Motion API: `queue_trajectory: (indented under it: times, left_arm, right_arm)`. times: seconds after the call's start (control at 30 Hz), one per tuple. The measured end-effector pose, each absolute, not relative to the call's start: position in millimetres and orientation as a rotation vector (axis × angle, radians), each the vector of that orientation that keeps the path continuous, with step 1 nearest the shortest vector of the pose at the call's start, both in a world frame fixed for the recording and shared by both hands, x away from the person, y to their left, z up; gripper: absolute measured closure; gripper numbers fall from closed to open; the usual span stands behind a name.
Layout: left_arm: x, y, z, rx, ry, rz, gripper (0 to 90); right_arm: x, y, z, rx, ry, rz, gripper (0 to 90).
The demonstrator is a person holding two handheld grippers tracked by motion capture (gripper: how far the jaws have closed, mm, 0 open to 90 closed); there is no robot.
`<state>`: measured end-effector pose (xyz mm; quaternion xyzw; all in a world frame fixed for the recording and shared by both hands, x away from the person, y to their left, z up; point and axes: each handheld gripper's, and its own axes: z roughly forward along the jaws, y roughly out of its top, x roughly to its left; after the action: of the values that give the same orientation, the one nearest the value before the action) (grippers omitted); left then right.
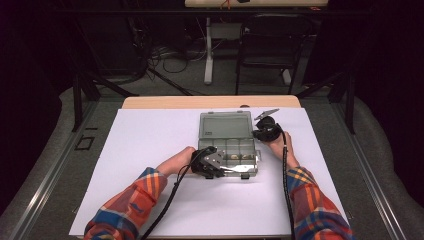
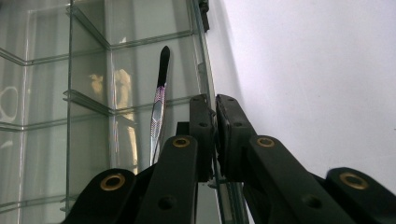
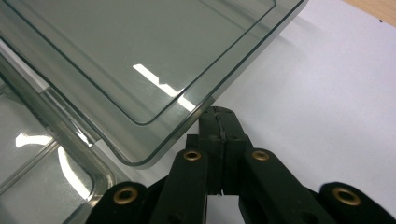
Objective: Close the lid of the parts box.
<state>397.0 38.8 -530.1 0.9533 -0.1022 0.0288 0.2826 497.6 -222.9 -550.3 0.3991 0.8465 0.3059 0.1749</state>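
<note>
Lying near the middle of the white sheet (image 1: 150, 150) on the table: a clear, grey-tinted plastic compartment box (image 1: 239, 150), with its lid (image 1: 225, 125) standing open toward the far edge. Showing thin transparent dividers in the left gripper view, and a slim metal tool with a dark tip (image 2: 159, 100) resting inside one compartment. Holding a few small pale items in the near compartments, too small to identify from the high view.

Reaching in from the near left, sleeve in orange-and-blue plaid: left gripper (image 1: 210, 162), sitting at the box's near-left corner. Clamping its jaws (image 2: 215, 135) on the thin front wall of the box, one jaw inside and one outside, pads pressed nearly together.

Reaching in along the right side: right gripper (image 1: 266, 131), lying just beside the lid's right edge, hand behind it on the sheet. Pressing its jaws (image 3: 218, 135) fully together, with the lid's rounded corner (image 3: 154, 154) hanging just above and beside the tips; unclear whether touching it.
</note>
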Motion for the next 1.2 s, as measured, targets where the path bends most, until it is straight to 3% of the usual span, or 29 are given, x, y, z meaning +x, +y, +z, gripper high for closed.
queue_trajectory:
  times: [1.2]
  left_arm:
    - [397.4,34.7,-529.7,2.586,-0.306,0.074,85.5]
  right_arm:
    - [496.6,-224.8,-542.9,1.100,2.272,1.000,90.0]
